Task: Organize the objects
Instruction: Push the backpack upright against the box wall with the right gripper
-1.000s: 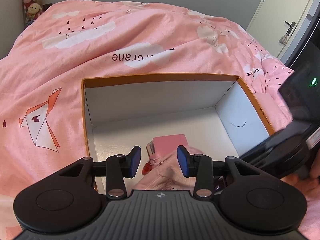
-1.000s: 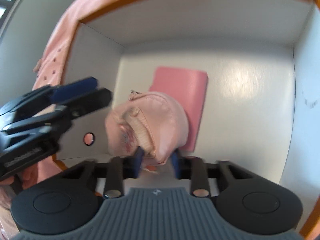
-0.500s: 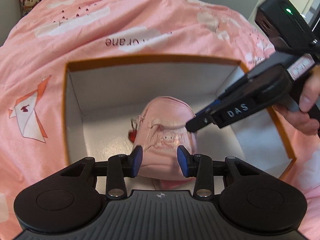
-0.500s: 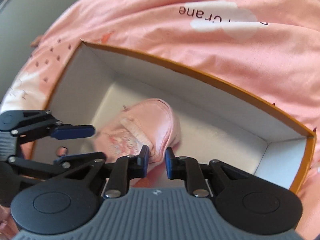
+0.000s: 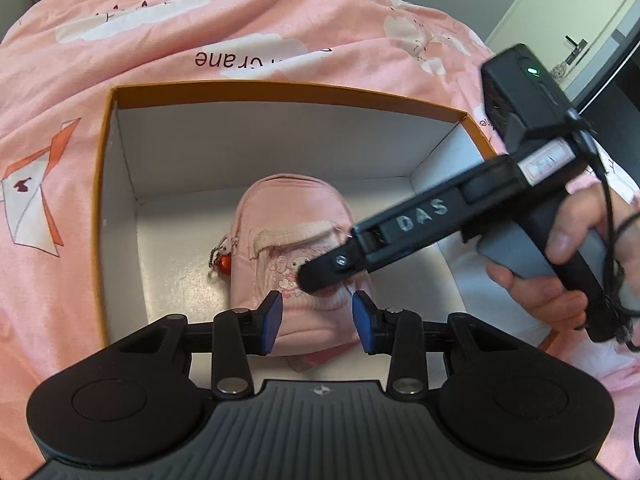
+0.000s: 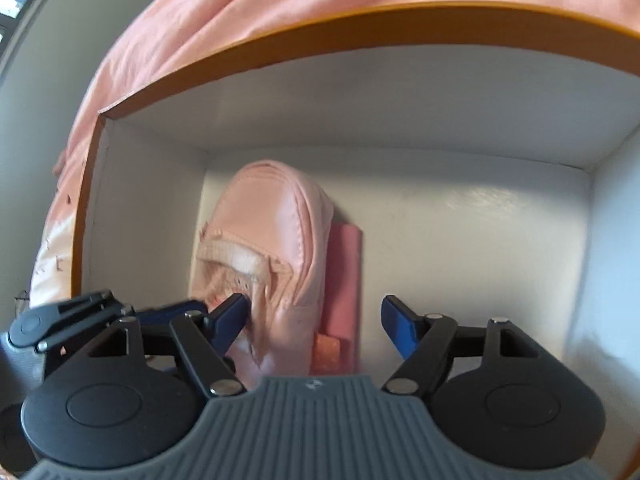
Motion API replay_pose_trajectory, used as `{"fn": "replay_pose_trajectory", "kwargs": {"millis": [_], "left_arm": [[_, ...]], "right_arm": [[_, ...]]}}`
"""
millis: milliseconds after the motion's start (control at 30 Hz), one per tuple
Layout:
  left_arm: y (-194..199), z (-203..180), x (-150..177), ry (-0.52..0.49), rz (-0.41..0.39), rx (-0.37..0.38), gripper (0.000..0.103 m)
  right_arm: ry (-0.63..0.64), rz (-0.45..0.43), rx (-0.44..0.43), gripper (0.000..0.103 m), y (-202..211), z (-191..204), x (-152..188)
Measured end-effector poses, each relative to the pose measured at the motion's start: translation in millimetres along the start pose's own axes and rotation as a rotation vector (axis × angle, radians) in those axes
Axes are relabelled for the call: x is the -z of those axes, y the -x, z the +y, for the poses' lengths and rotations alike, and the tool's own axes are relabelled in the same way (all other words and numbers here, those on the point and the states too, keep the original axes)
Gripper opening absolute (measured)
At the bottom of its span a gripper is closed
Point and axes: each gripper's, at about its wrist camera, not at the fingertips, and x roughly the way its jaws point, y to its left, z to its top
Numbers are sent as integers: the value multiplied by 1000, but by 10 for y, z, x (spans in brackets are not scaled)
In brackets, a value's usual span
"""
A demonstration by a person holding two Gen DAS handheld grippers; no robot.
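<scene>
- While the small pink backpack (image 5: pixel 292 216) lies flat on the white floor of the orange-rimmed box (image 5: pixel 280 90), both hand-held grippers tilt steeply down into the box from above its near side.
- The box sits on a bed covered by a pink quilt (image 5: pixel 240 20) printed with clouds and paper cranes.
- The backpack rests toward the box's near left part, its front pocket up, with a red charm (image 5: pixel 223 263) beside its left edge.
- A pink flat item (image 6: pixel 346 268) lies under the backpack, showing along its right side in the right wrist view.
- The left hand-held gripper (image 5: pixel 318 322) hovers over the backpack's near end; its blue pads stand apart on either side of the fabric, narrowing slightly, and do not visibly press it.
- The right hand-held gripper (image 6: pixel 316 320) is released, its jaws opening wide; the left pad sits against the backpack's pocket, the right pad is clear of it above the box floor.
- In the left wrist view the right hand (image 5: pixel 576 256) wraps the grey handle, fingers curled beneath it, the tool slanting down-left so its tip lies over the backpack's printed front.
</scene>
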Motion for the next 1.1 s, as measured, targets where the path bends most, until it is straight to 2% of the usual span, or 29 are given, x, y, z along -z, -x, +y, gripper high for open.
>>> {"fn": "replay_pose_trajectory", "kwargs": {"millis": [33,133,200,267,400,467,600,700,800,1000,1100], "left_arm": [[46,2,9,-5,-7,4,43],[278,67,20,0,-50,27,44],[416,119,54,12,-48,68,44],[555,132,114,-5,-61,70,44],[891,219,186,28,-161,37,45],[1024,317,187,90,-216,44,51],[1078,421,161,153,-259,-4,51],[1017,488,187,211,-258,-25,51],[993,509,294,241,-253,-48,51],[957,553,435,308,-254,-37,50],[950,535,472,322,-258,-28,50]], "right_arm": [[-4,4,-20,65,-20,6,-2],[58,27,-16,60,-72,122,1],[88,51,-32,55,-112,204,23],[97,82,-61,53,-163,262,37],[106,116,-69,52,-270,371,85],[72,132,-78,52,-308,398,113],[47,119,-67,53,-322,467,141],[-51,142,-113,60,-358,403,169],[-72,145,-129,65,-364,395,199],[-12,103,-67,67,-190,511,239],[5,94,-42,62,-151,570,289]]}}
